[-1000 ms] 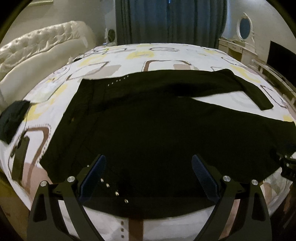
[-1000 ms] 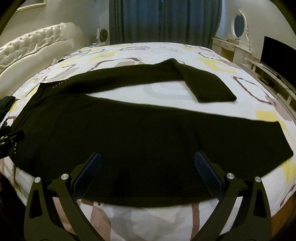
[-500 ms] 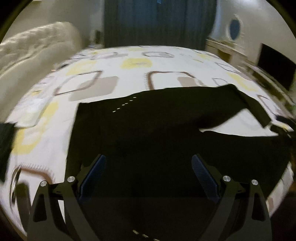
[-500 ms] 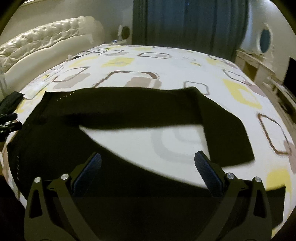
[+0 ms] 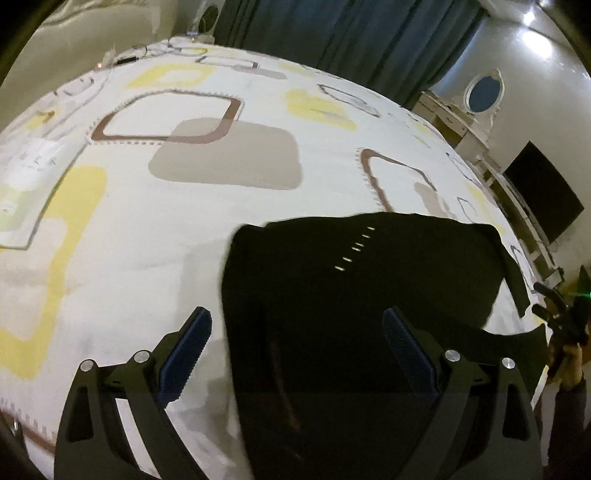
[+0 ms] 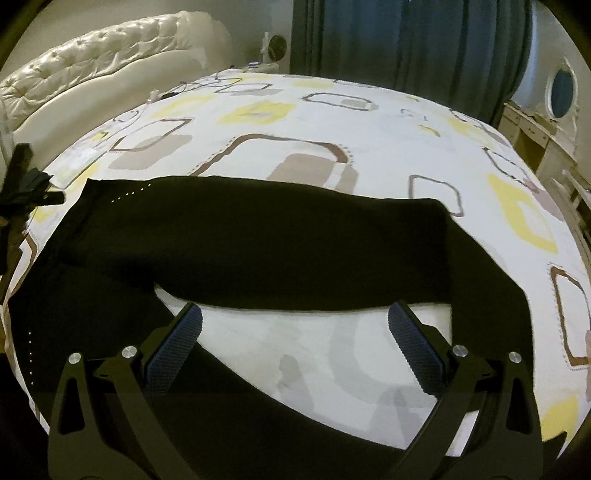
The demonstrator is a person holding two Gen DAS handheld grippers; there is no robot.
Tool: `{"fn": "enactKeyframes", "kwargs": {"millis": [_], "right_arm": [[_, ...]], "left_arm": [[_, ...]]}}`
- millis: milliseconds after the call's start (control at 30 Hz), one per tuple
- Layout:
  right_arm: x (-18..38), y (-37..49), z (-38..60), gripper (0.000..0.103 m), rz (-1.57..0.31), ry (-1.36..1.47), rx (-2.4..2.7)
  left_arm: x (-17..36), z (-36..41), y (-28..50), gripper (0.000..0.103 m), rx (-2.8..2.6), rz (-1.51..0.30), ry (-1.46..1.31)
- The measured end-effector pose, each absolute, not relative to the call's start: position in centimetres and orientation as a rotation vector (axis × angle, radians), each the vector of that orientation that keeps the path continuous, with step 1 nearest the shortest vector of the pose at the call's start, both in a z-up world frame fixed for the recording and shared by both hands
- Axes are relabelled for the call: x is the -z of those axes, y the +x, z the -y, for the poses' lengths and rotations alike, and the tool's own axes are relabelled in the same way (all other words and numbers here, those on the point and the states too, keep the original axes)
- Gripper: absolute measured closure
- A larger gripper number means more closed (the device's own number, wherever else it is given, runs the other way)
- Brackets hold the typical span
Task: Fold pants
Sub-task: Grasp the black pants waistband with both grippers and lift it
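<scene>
The pants (image 6: 258, 240) lie spread on the bed (image 6: 369, 122), waist to the left, legs running right. Behind the bed hang curtains (image 6: 406, 40); a headboard (image 6: 99, 62) stands far left.

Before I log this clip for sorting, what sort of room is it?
Most likely a bedroom: black pants lie on a patterned bedspread, with a tufted cream headboard, dark curtains and a mirrored dresser.

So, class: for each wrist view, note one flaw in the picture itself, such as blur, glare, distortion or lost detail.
Left wrist view: the pants are smeared at their left edge by motion blur, and a lamp glares on the wall. Right wrist view: sharper, but the fisheye bows the bed into a dome and the black cloth shows almost no detail.
</scene>
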State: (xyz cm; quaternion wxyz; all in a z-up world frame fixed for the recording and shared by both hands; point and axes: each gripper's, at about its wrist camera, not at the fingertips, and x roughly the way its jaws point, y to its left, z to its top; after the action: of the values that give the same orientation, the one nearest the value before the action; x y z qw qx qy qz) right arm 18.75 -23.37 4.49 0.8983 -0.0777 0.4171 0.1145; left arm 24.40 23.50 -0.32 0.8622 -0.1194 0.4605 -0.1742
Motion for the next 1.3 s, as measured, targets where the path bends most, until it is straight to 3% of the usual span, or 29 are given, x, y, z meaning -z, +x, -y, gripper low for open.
{"fn": "enactKeyframes", "kwargs": {"millis": [167,433,867,900,933,1000,1300], "right_arm": [[-2.9,20.0,22.1,0.002,-0.896,-0.184,-0.248],[-2.2,22.4,21.4,0.002,-0.916,-0.179,-0.319],[-3.1,35.8,18.6,0.002,-0.949,-0.395,-0.483],[-2.8,37.1,18.1,0.002,-0.968,-0.408,-0.513],[-2.5,37.8,17.8,0.002,-0.972,-0.425,-0.517],[-2.0,39.1,17.5,0.002,-0.966,-0.47,-0.516],[0.7,43.2,18.3,0.002,-1.027,-0.574,-0.583]], "left_arm": [[2.0,-24.3,27.7,0.01,0.457,-0.992,-0.365],[4.0,-22.8,30.9,0.01,0.444,-1.036,-0.276],[4.0,-23.8,30.3,0.011,0.481,-0.936,-0.315],[4.0,-23.5,30.5,0.029,0.499,-0.931,-0.313],[4.0,-23.0,30.6,0.065,0.509,-0.934,-0.272],[3.9,-22.4,30.8,0.087,0.456,-0.934,-0.178],[4.8,-23.3,31.8,0.087,0.515,-0.953,-0.208]]}}
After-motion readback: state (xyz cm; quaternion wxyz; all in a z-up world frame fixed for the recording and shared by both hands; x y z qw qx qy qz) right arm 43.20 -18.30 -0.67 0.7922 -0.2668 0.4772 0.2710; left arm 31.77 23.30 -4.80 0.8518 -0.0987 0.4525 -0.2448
